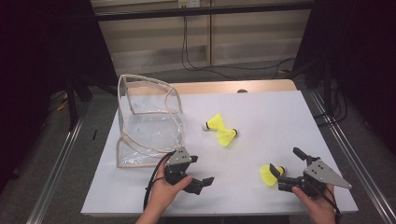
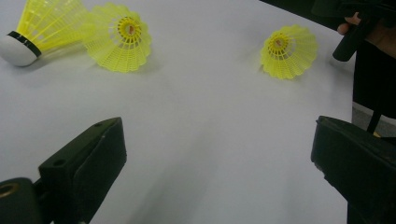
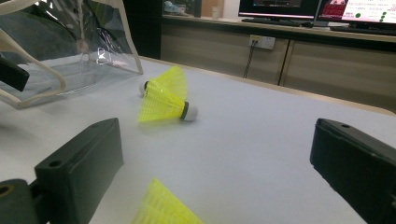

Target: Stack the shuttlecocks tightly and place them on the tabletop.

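Observation:
Three yellow shuttlecocks lie on the white table (image 1: 261, 112). Two touch mid-table: one (image 1: 215, 123) and another (image 1: 228, 136), also seen in the left gripper view (image 2: 42, 25) (image 2: 122, 39). The third shuttlecock (image 1: 270, 174) lies at the front right. My right gripper (image 1: 286, 162) is open right by it, and the shuttlecock's skirt (image 3: 163, 205) shows low between the jaws, nearer the left jaw. My left gripper (image 1: 201, 170) is open at the front centre over bare table, its jaws pointing toward the shuttlecocks. Its own view (image 2: 219, 154) has nothing between the jaws.
A clear plastic bag with beige trim (image 1: 149, 121) stands open on the table's left half, just beyond the left hand. Black frame posts and cables flank the table. A wooden strip edges the far side.

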`<state>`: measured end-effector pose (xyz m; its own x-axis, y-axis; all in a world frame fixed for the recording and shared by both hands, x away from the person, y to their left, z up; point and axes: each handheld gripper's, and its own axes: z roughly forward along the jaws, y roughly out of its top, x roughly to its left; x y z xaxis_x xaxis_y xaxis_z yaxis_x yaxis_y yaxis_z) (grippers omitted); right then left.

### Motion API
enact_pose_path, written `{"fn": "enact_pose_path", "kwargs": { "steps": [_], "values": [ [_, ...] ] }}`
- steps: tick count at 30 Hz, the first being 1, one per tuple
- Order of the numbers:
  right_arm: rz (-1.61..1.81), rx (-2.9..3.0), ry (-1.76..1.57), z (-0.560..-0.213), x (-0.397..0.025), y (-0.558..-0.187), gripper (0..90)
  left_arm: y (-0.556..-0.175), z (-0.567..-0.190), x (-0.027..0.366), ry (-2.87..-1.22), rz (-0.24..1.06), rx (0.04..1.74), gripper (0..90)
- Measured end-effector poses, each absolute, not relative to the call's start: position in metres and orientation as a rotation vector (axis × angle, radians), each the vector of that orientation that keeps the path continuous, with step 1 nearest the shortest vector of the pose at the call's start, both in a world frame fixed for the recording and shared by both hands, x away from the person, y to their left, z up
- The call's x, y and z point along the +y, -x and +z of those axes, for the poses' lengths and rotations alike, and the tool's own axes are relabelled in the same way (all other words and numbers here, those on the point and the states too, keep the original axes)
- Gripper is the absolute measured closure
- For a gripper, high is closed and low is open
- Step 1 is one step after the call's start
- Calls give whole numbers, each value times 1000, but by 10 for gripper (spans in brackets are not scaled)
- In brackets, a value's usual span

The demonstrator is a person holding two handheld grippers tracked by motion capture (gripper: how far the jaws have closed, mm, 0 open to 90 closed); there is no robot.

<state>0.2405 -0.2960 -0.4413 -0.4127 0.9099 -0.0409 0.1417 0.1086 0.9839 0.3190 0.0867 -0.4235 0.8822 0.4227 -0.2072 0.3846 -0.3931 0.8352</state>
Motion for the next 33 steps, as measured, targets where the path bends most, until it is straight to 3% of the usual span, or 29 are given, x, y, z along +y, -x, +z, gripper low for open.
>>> {"fn": "enact_pose_path", "kwargs": {
  "steps": [33],
  "values": [
    [1361,1670,-1042,-440,-296,-240,21,-314,-421,115,-2019,53,580,49]
  ]
}}
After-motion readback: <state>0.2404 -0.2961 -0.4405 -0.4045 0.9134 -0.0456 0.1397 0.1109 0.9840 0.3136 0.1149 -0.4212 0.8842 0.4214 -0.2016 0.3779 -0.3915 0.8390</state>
